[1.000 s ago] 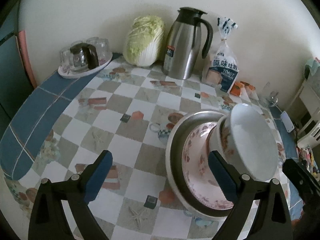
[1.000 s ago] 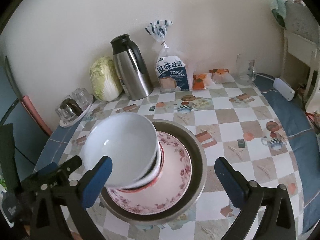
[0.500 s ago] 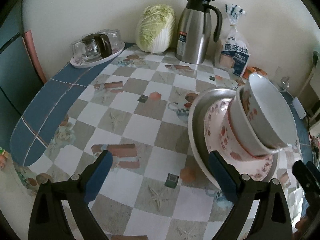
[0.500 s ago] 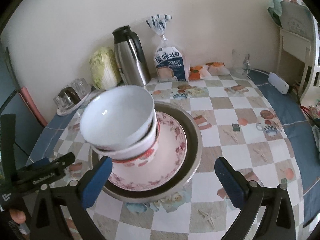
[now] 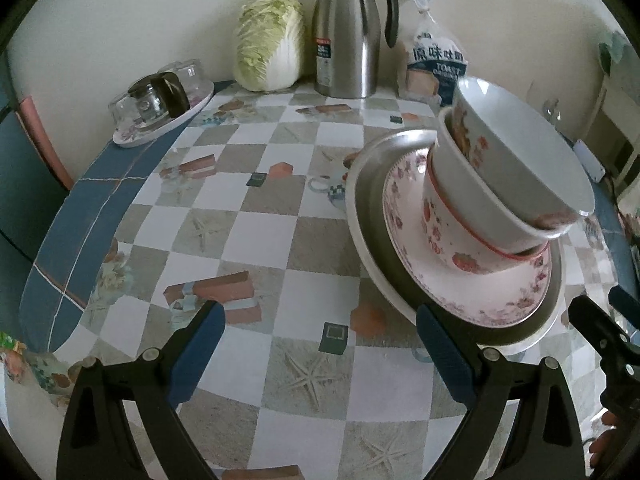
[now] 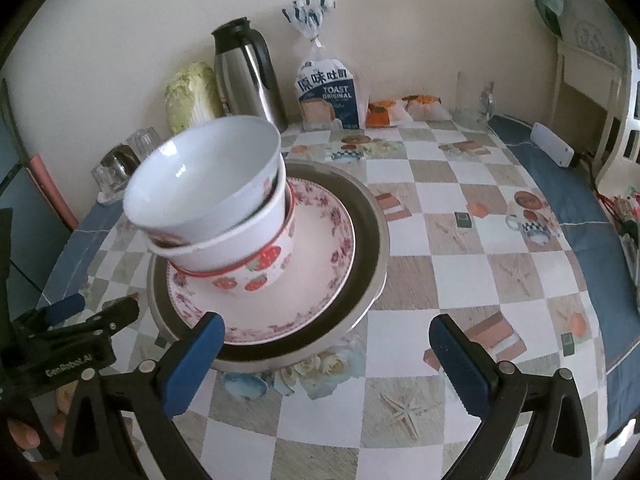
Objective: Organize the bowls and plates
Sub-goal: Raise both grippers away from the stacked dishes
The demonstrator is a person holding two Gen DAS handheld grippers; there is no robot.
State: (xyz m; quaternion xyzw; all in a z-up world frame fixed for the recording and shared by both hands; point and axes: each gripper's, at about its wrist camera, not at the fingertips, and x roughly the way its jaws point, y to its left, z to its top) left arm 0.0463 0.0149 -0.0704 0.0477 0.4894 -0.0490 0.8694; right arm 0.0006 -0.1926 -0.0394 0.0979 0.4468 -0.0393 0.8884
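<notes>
Crockery stands in one stack on the checked tabletop (image 6: 460, 240): a wide stainless-steel dish (image 6: 370, 216) at the bottom, a pink floral-rimmed plate (image 6: 328, 236) inside it, a white bowl with red strawberry prints (image 6: 256, 268) on the plate, and a plain white bowl (image 6: 204, 184) nested on top, tilted rather than seated level.

The stack lies between the two tools. From the left tool (image 5: 316, 356) it sits ahead and to the right, the dish's near rim just beyond the right blue pad; from the right tool (image 6: 326, 356) it sits ahead and to the left, the rim close behind the left blue pad. Neither touches it. Both tools gape wide and hold nothing.

Being round, the stack has no long axis to line up with; what matters is the top bowl's lean, which tips toward the tabletop's near-left edge in the right wrist view. The right tool looks slightly nearer and better centred for levelling that bowl, in my judgement.

Along the far edge stand a steel jug (image 5: 352, 36), a cabbage (image 5: 268, 40) and a bread bag (image 6: 326, 88), well apart from the stack.
</notes>
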